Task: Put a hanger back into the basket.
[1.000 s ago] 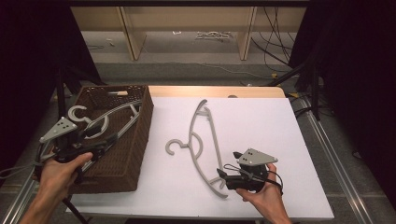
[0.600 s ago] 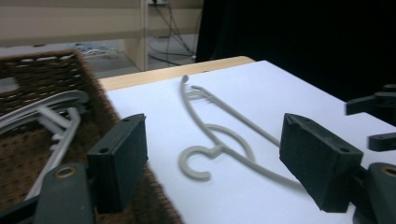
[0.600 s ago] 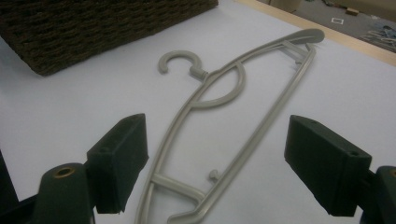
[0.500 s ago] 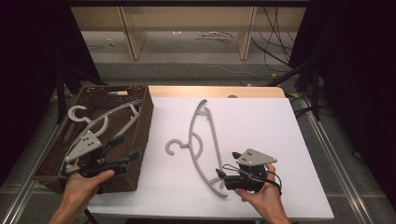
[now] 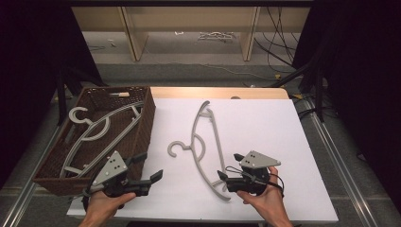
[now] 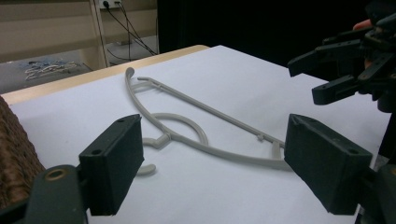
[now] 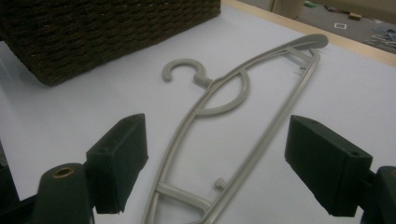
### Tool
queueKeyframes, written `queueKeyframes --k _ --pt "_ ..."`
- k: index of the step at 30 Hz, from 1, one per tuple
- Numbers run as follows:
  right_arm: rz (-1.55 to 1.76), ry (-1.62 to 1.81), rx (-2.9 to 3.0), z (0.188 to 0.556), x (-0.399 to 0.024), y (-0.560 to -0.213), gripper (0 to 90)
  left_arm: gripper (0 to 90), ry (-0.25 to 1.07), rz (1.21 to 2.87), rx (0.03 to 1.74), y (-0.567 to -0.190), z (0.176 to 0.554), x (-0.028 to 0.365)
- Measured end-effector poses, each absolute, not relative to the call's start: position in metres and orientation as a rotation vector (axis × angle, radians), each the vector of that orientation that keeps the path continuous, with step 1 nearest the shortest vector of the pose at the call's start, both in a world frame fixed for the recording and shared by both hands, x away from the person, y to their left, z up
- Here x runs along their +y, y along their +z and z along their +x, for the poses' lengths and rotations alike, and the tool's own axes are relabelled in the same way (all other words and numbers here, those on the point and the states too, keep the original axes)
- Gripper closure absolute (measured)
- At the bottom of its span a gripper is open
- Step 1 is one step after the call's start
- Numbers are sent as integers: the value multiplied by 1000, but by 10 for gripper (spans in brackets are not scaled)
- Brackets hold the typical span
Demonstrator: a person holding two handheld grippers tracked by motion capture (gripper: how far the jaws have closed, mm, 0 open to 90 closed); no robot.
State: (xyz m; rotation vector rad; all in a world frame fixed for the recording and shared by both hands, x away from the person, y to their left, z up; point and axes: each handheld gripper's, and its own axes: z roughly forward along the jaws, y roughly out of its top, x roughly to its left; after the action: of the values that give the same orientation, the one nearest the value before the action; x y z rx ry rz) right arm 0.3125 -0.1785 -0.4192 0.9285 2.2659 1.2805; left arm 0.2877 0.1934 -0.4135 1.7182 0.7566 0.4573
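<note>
Your left gripper (image 5: 150, 171) has just been opening, empty; the right gripper (image 7: 219, 161) gapes over the grey plastic hanger (image 7: 233, 126).

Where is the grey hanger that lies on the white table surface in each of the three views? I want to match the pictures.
High view: the hanger on the table lies at the centre, hook pointing left, right of the basket.
Left gripper view: it runs across the middle, beyond the open jaws.
Right gripper view: it runs from the bottom centre to the upper right.
Shared landmark: the brown woven basket beside it.
</note>
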Motion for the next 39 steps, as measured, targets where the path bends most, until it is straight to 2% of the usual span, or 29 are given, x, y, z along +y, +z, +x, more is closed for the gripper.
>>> queueKeyframes --k 2,5,13,26,30,39 --pt "928 1283 2264 312 -178 -420 221 185 489 1739 751 -420 286 192" --pt "922 1282 2270 312 -175 -421 221 171 454 1708 778 -425 285 192" --pt "880 1253 2315 316 -163 -426 202 168 473 1736 786 -430 283 192" --pt "818 1067 2502 356 -118 -445 177 168 475 1728 763 -430 285 194" --pt "816 1021 2545 369 -107 -451 195 168 458 1715 785 -430 285 193" --pt "860 901 2624 392 -91 -465 333 168 455 1724 783 -432 286 191"
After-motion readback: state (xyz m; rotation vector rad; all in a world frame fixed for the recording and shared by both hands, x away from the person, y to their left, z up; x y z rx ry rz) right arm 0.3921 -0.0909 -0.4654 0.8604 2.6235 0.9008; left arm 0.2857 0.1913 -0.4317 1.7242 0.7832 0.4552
